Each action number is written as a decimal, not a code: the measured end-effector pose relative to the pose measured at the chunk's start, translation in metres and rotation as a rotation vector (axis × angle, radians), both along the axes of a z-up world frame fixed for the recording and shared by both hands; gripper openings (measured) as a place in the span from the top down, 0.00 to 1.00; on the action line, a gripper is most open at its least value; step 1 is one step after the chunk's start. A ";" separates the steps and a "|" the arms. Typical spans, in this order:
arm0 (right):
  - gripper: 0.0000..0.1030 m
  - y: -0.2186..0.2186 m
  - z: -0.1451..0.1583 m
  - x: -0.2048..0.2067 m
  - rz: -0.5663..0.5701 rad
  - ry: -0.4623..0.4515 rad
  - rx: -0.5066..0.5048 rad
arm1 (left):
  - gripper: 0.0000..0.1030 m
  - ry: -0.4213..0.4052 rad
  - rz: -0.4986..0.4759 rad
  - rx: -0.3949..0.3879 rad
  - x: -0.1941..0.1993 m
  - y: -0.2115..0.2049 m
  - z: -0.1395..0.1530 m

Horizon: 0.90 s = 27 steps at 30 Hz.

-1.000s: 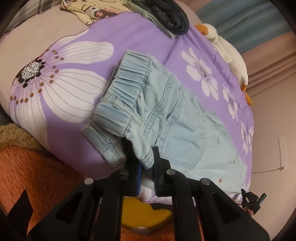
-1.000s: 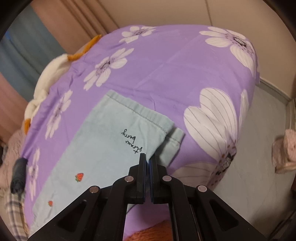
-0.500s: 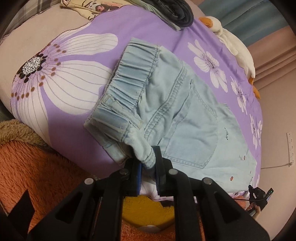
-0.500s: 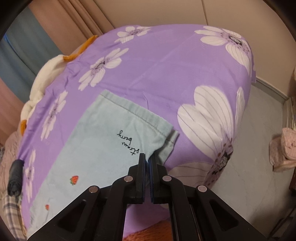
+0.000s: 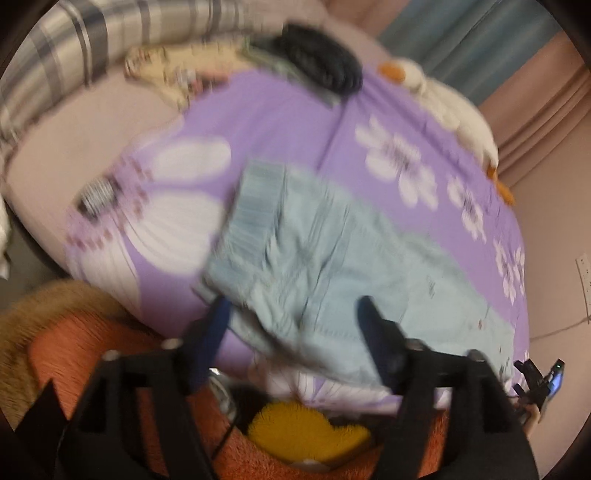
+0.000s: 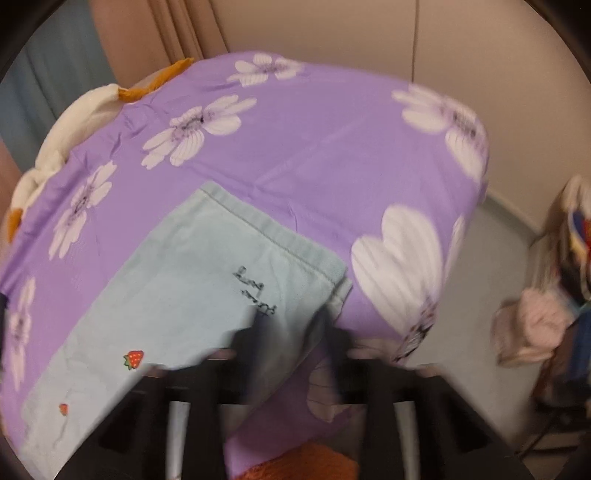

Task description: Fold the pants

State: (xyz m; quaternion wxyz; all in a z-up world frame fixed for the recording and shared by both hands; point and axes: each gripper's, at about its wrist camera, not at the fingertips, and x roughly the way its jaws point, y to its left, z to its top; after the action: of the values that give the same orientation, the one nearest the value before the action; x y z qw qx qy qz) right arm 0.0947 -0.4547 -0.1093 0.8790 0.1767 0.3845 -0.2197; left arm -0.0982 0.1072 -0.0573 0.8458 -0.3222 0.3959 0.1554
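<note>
Light blue denim pants (image 5: 332, 266) lie flat on a purple bedspread with white flowers (image 5: 280, 122). Their elastic waistband (image 5: 255, 199) faces the left wrist view. The left gripper (image 5: 293, 314) hovers over the near waist corner with its jaws opening; its pads stand apart from the cloth. In the right wrist view the leg hems (image 6: 280, 243), with black script and small strawberries, lie near the bed's edge. The right gripper (image 6: 291, 325), blurred, has its jaws opening above the hem corner, with cloth below them but not pinched.
A white plush duck (image 5: 454, 114) lies along the far bed edge by the curtains. Dark folded clothes (image 5: 317, 66) and a printed garment (image 5: 177, 74) sit near a plaid pillow (image 5: 92, 33). An orange shaggy rug (image 5: 74, 354) lies below the bed. Floor and pink cloth (image 6: 532, 332) are at the right.
Both grippers were shut on the pants, the left on the waist corner and the right on the hem corner. Both have let go, spread their jaws and lifted back a little.
</note>
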 end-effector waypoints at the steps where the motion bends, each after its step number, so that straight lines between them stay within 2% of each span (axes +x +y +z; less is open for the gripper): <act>1: 0.27 0.006 0.006 -0.002 0.010 -0.018 -0.020 | 0.22 -0.019 0.005 0.015 -0.001 0.003 0.007; 4: 0.27 0.033 0.028 0.001 0.108 -0.060 -0.048 | 0.21 -0.062 0.020 0.062 0.005 0.016 0.026; 6: 0.27 0.060 0.042 0.005 0.221 -0.097 -0.037 | 0.20 -0.089 0.016 0.069 0.017 0.027 0.035; 8: 0.27 0.093 0.055 0.009 0.365 -0.129 -0.025 | 0.20 -0.120 -0.011 0.031 0.031 0.036 0.035; 9: 0.27 0.108 0.058 0.012 0.428 -0.138 -0.018 | 0.20 -0.135 -0.018 -0.011 0.041 0.044 0.032; 11: 0.27 0.145 0.062 0.018 0.586 -0.153 0.015 | 0.21 -0.122 0.016 -0.051 0.054 0.055 0.023; 13: 0.27 0.176 0.061 0.025 0.701 -0.138 0.051 | 0.22 -0.093 0.075 -0.053 0.065 0.062 0.010; 14: 0.27 0.196 0.059 0.029 0.775 -0.121 0.075 | 0.27 -0.078 0.087 -0.072 0.069 0.066 0.001; 17: 0.27 0.242 0.054 0.033 0.900 -0.079 0.081 | 0.38 -0.077 0.062 -0.206 0.069 0.077 -0.030; 18: 0.27 0.259 0.051 0.035 0.934 -0.065 0.064 | 0.43 -0.077 0.065 -0.214 0.068 0.078 -0.035; 19: 0.27 0.271 0.049 0.036 0.960 -0.053 0.052 | 0.52 -0.073 0.061 -0.222 0.067 0.078 -0.041; 22: 0.27 0.309 0.040 0.046 1.036 -0.004 0.035 | 0.63 -0.075 0.057 -0.248 0.065 0.079 -0.061; 27: 0.27 0.366 0.024 0.059 1.122 0.073 0.039 | 0.65 -0.078 0.018 -0.230 0.065 0.079 -0.061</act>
State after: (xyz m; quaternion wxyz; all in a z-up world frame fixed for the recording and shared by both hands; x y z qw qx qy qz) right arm 0.1541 -0.0886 -0.0853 0.8439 -0.0466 0.4536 0.2828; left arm -0.0337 0.1858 -0.1186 0.8165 -0.4266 0.3750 0.1041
